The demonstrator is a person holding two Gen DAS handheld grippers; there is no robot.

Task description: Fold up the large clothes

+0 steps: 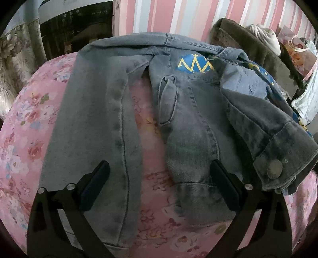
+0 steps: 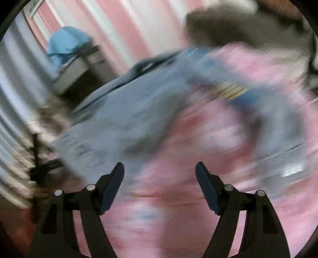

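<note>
A grey denim jacket [image 1: 123, 95] lies spread, front open, on a pink floral bedsheet [image 1: 29, 129], one cuffed sleeve [image 1: 278, 150] folded across its right side. The left gripper [image 1: 159, 184] hangs over the hem, jaws spread wide — nothing pinched. The right gripper [image 2: 160, 184] is also spread and empty above the sheet — its view badly blurred.

Both wrist views look steeply down, close over the floral bedspread [image 1: 23, 123]. The left faces the denim jacket [image 1: 95, 111] sharply; the right, blurred, shares jacket [image 2: 127, 111] and striped wall [image 1: 159, 15].
</note>
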